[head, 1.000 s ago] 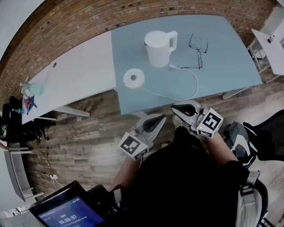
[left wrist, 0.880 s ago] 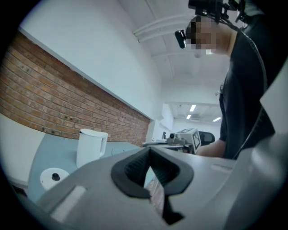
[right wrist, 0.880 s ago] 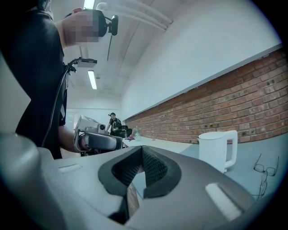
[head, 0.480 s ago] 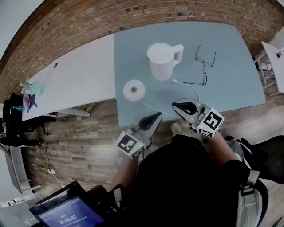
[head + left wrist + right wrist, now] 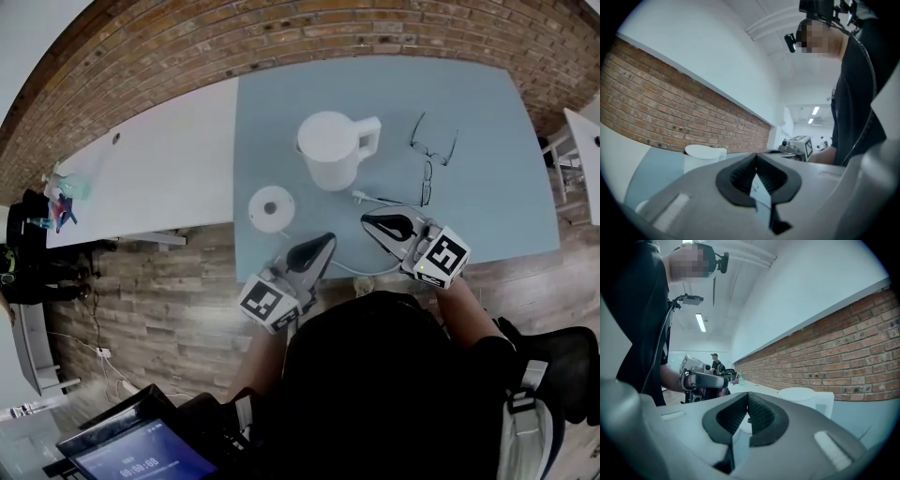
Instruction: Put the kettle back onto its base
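Read the step as the opening reach, with nothing grasped yet. Found the white kettle (image 5: 330,150) upright on the blue table (image 5: 487,112), handle turned to the right, off its round base (image 5: 272,208) and apart from it, the base lying nearer the front edge and to the kettle's left. Noted a white cable (image 5: 384,200) trailing from the base along the front of the table toward a pair of glasses (image 5: 433,155) near the handle side. Saw the left gripper (image 5: 323,244) at the table's near edge, just right of the base, pads pressed together on nothing. Saw the right gripper (image 5: 370,219) likewise closed and empty, near the cable and short of the kettle. Judged the next move to call for spreading one pair of jaws, most likely the right, given the handle's side. Judged it then a matter of closing across the handle, lifting straight up, and carrying left and forward to seat the kettle squarely over the base's centre. Reckoned some care due around the cable and the glasses
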### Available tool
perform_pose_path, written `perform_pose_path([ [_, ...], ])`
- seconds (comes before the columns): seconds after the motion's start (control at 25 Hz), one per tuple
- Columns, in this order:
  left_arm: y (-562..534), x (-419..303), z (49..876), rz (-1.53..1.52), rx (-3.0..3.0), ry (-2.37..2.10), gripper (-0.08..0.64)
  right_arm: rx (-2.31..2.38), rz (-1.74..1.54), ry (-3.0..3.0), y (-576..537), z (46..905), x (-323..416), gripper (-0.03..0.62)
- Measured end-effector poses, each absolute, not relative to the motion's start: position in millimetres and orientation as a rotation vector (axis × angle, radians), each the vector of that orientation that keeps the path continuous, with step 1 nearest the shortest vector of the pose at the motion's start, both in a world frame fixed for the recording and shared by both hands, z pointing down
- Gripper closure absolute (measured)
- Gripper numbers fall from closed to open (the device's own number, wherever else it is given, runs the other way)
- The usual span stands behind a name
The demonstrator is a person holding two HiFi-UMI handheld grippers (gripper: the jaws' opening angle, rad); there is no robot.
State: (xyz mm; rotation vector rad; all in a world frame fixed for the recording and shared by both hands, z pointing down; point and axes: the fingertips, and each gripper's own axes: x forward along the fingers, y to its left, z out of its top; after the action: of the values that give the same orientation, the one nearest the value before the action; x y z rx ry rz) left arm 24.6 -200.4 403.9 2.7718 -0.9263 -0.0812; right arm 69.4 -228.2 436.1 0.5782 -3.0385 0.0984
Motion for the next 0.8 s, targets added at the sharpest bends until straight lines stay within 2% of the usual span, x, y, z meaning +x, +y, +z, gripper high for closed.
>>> perform_pose_path([
  [0.48, -239, 55, 403, -0.033, 2.766, -0.978, 0.556, 0.544, 0.131, -3.075, -268, 443, 101, 0.586],
  [0.8, -246, 48, 408, -0.031, 2.750, -0.975, 0.555, 0.592, 0.139, -3.068, -279, 447, 101, 0.586],
])
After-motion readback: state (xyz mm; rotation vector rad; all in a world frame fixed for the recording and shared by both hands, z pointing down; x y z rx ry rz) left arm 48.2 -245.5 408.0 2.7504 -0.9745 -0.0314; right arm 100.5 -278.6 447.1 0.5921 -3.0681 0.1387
